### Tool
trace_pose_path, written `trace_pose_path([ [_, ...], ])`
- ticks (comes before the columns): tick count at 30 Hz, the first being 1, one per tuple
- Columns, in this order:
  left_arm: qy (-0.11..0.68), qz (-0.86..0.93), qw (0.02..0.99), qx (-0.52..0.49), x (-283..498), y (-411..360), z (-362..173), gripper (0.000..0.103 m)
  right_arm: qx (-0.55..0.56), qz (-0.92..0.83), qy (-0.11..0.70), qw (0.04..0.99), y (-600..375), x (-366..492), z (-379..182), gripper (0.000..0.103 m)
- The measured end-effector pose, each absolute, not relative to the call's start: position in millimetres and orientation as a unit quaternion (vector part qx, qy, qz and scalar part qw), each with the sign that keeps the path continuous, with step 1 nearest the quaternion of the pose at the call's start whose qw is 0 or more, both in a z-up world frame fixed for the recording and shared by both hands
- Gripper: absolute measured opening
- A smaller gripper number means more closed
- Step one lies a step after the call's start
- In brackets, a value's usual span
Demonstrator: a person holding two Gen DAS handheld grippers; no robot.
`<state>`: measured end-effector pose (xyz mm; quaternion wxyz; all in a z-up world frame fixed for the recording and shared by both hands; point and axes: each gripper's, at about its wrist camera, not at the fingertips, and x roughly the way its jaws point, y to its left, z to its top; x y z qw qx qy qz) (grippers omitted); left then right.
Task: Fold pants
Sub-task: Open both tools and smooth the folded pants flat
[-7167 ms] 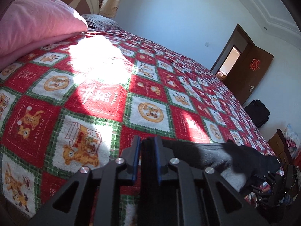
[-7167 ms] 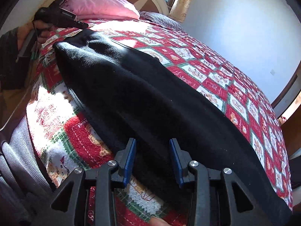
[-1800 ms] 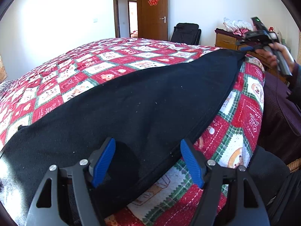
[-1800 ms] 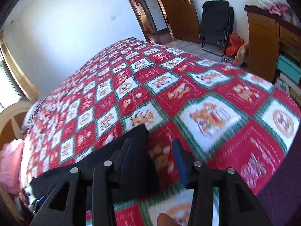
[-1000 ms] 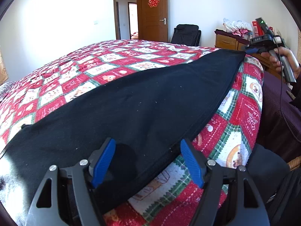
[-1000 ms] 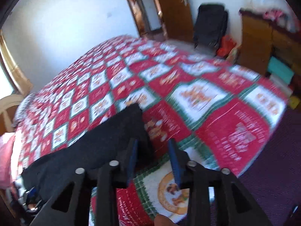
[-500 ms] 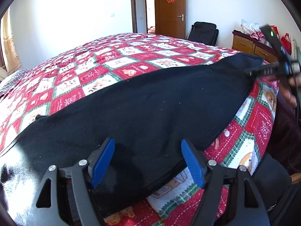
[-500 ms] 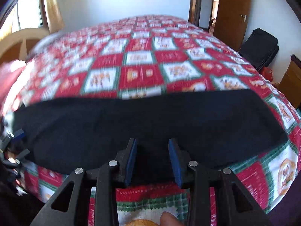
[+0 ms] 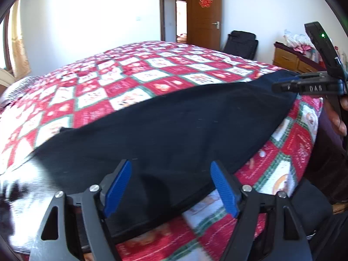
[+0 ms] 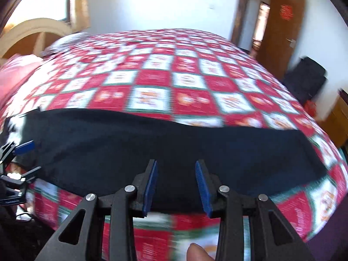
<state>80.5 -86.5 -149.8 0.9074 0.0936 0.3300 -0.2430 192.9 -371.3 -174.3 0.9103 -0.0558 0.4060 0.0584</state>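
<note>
Black pants [image 9: 174,126] lie flat along the bed's [image 10: 174,82] near edge. Left hand-held gripper [image 9: 171,184] is opening, empty; right hand-held gripper [image 10: 176,184] part-open, empty. Better to pinch both layers at the hem before lifting.

We read little here — on the side of the right gripper [image 9: 275,87], seen from the left wrist, pale raised letters that look like "DAS", though we cannot be sure of them. On the brown door [image 9: 205,21] hangs a red paper sign [image 9: 205,0], a double-happiness character. The quilt [image 9: 134,80] squares carry lettering — too blurred for us to read
</note>
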Motion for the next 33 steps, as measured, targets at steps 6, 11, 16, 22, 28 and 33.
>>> trace_pose_path([
  [6,0.337,-0.209,0.915,0.069,90,-61,-155,0.083,-0.080,0.110,0.438,0.888,-321,200,-212,0.039],
  [11,0.353,-0.191,0.914,0.058,100,-46,-161,0.083,-0.097,0.112,0.442,0.885,-316,197,-224,0.041],
  [16,0.335,-0.133,0.929,0.080,105,-1,-142,0.083,-0.081,0.125,0.441,0.885,-317,199,-215,0.041],
  [22,0.329,-0.032,0.942,0.063,129,91,-131,0.094,-0.057,0.173,0.414,0.892,-297,208,-198,0.056],
  [28,0.387,0.036,0.921,0.041,174,146,-162,0.103,-0.037,0.238,0.416,0.877,-240,237,-188,0.056],
  [33,0.362,0.035,0.931,0.011,171,162,-165,0.103,-0.093,0.224,0.437,0.866,-194,246,-220,0.061],
])
